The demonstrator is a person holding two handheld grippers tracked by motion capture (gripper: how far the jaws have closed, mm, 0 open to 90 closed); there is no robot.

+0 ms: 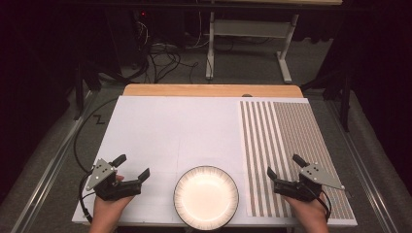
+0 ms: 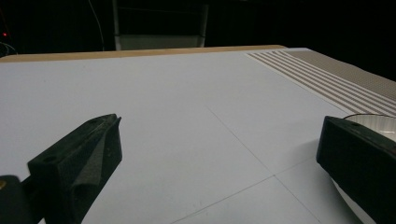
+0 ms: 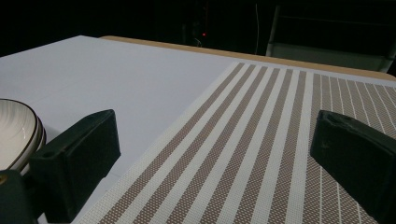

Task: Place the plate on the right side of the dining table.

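White sheet (image 1: 170, 131) covers wooden table (image 1: 209, 90); striped brown-and-white mat (image 1: 291, 150) on right part. Dark room, grey floor, cables behind. Count: one bowl (image 1: 206, 197), one mat, two grippers. Bowl at near edge, centre, between grippers. Left gripper (image 1: 132, 167) and right gripper (image 1: 284, 166) held low, jaws wide, nothing between them.

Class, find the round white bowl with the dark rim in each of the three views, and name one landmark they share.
High view: round white bowl with the dark rim at bottom centre, between the two grippers.
Left gripper view: its rim at the right edge, behind the right-hand jaw.
Right gripper view: at the left edge, beside the left-hand jaw.
Shared landmark: the brown-and-white striped mat.
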